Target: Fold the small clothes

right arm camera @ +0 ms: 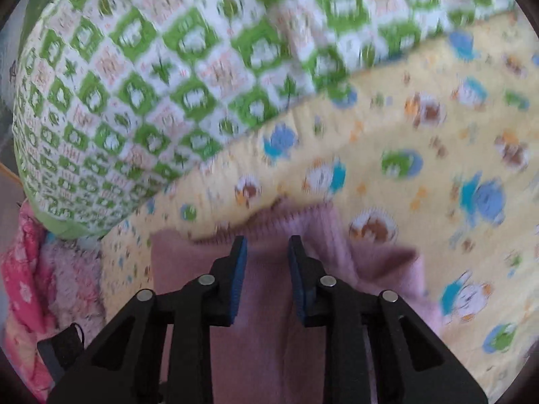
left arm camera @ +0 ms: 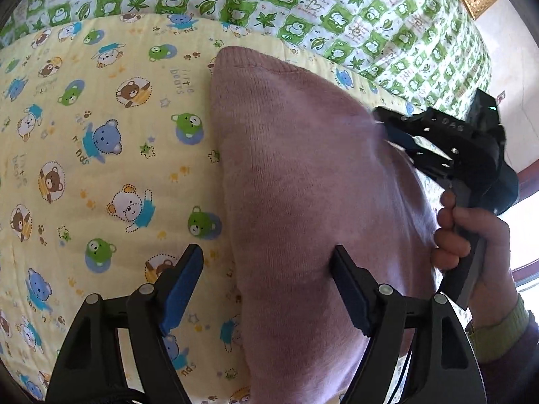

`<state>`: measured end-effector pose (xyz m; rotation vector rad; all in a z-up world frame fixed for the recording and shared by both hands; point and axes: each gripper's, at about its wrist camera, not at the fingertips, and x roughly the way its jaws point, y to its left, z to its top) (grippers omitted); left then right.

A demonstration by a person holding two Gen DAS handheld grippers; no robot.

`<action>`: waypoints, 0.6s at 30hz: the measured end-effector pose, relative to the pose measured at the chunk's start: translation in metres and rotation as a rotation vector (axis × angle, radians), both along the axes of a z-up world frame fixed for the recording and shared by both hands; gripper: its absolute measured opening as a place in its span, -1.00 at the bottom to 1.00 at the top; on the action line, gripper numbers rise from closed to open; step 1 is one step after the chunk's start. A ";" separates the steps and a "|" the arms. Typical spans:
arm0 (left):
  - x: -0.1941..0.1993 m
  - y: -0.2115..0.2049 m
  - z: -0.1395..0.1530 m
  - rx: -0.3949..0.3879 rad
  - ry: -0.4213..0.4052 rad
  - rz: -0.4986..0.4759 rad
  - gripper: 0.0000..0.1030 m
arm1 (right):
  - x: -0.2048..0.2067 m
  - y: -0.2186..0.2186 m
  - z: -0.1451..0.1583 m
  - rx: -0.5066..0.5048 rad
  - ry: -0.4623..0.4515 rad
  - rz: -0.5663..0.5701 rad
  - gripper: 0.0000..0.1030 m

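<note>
On a bed spread with a pale yellow quilted blanket (left arm camera: 101, 155) printed with cartoon bears, a pink knitted garment (left arm camera: 303, 175) lay folded in a rounded heap, seen from the left wrist camera. The left gripper (left arm camera: 266, 262) hovered above its near edge with black fingers and blue pads spread wide, one finger over the blanket, the other over the knit, nothing clasped between them. Beyond the heap, a hand (left arm camera: 471, 235) in a green ribbed cuff held the handle of the right gripper (left arm camera: 390, 128), whose tips met the garment's far side. A green-and-white checked quilt (left arm camera: 337, 6) with leaf and animal squares covered the bed behind.

From the right wrist camera, blurred by motion, the right gripper (right arm camera: 266, 245) stood partly open over the pink garment (right arm camera: 262, 303), its ribbed hem just ahead of the tips. The knit lay beneath the gap between the blue pads; whether they pinched any of it could not be told. The yellow blanket (right arm camera: 421, 175) and checked quilt (right arm camera: 151, 84) lay beyond, with a bright pink floral cloth (right arm camera: 23, 286) bunched at the left edge.
</note>
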<state>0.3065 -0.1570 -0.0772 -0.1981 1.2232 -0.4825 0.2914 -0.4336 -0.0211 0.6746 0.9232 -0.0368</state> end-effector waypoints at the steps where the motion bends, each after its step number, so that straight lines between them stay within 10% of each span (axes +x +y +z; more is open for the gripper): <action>1: -0.002 0.003 0.001 -0.003 0.000 0.001 0.52 | -0.008 -0.004 0.007 0.003 -0.016 -0.018 -0.42; 11: -0.052 0.024 0.002 -0.024 0.044 -0.023 0.50 | -0.142 0.013 0.057 -0.051 -0.033 0.040 0.03; 18: -0.082 0.025 -0.014 -0.008 0.087 -0.037 0.50 | -0.217 0.042 0.028 -0.091 0.104 0.049 0.04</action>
